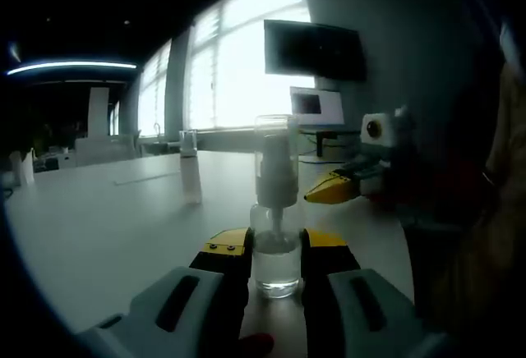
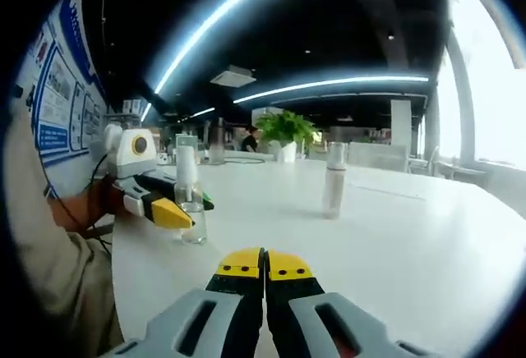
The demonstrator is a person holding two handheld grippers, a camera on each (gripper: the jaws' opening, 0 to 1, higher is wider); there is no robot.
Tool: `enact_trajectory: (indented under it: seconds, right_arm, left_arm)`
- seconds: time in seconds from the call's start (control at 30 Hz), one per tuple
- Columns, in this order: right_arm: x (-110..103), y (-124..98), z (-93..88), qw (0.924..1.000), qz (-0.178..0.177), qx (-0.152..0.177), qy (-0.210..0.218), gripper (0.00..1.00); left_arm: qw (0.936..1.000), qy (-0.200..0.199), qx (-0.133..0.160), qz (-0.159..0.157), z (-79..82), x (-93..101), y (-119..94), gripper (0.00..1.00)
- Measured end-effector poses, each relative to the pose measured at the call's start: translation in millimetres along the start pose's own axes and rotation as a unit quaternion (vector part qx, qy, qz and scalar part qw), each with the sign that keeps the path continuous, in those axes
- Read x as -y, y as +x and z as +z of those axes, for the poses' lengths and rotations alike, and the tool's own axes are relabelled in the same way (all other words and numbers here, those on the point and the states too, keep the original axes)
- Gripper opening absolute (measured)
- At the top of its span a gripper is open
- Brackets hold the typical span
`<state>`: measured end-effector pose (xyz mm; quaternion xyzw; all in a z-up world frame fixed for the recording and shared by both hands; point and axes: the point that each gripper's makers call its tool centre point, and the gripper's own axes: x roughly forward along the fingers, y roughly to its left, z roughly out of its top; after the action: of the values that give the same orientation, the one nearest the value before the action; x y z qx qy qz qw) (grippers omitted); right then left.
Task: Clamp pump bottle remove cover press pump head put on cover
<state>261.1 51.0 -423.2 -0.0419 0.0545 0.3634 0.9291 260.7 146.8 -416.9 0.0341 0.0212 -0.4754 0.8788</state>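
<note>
While the left claw (image 1: 275,251) pinches the pump bottle (image 1: 275,227) standing on the white worktop (image 1: 107,218), its clear cover (image 1: 275,149) on, the right claw (image 2: 265,269) hangs nearby pressed together, so pulling crooked could tip the bottle.

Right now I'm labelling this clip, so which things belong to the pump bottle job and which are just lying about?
In the job:
- pump bottle, clamped by the left hand-held gripper
- clear cover, on the pump head
- right hand-held gripper, shut, empty

Lying about:
- second bottle on the white table
- potted plant
- wall monitor
</note>
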Motion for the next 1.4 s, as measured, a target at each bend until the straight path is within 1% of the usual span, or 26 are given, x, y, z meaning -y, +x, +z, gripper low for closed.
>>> enact_trajectory:
  seconds: [0.13,0.23,0.43,0.6,0.9,1.1,1.2,1.33,1.4]
  right_arm:
    - [-0.1,-0.7,-1.8,1.0000,0.001,-0.001,0.001,0.00]
    - [-5.1,-0.5,-1.2,1.0000,0.002,0.001,0.000,0.00]
    - [-6.3,-1.1,-0.8,0.9999,0.004,0.003,-0.012,0.00]
    - [-9.5,-1.8,2.0,0.9999,0.006,0.009,-0.010,0.00]
    - [-7.9,-2.8,2.7,0.9998,0.004,0.013,-0.016,0.00]
    - [-6.3,-2.8,2.5,0.9997,0.004,0.014,-0.018,0.00]
    - [-6.3,-3.1,4.4,0.9996,0.004,0.020,-0.019,0.00]
    - [-6.3,-3.3,4.7,0.9995,0.003,0.022,-0.021,0.00]
    - [-5.4,-3.5,4.0,0.9996,0.003,0.022,-0.020,0.00]
  left_arm:
    - [1.0000,0.001,0.000,0.000,-0.1,0.0,0.0,0.15]
    - [1.0000,0.000,0.000,0.001,-0.1,0.3,-0.2,0.15]
    - [1.0000,0.003,-0.002,0.006,0.1,-0.3,0.3,0.15]
    - [0.9999,0.011,-0.006,0.009,0.5,-0.3,2.2,0.15]
    - [0.9993,0.030,-0.016,0.018,1.0,-2.4,4.1,0.15]
    - [0.9988,0.036,-0.021,0.024,1.0,-6.9,4.4,0.15]
    - [0.9989,0.029,-0.020,0.031,3.4,-10.9,6.1,0.15]
    - [0.9986,0.028,-0.023,0.037,4.9,-12.7,8.6,0.15]
    - [0.9986,0.026,-0.021,0.041,8.1,-16.5,9.4,0.15]
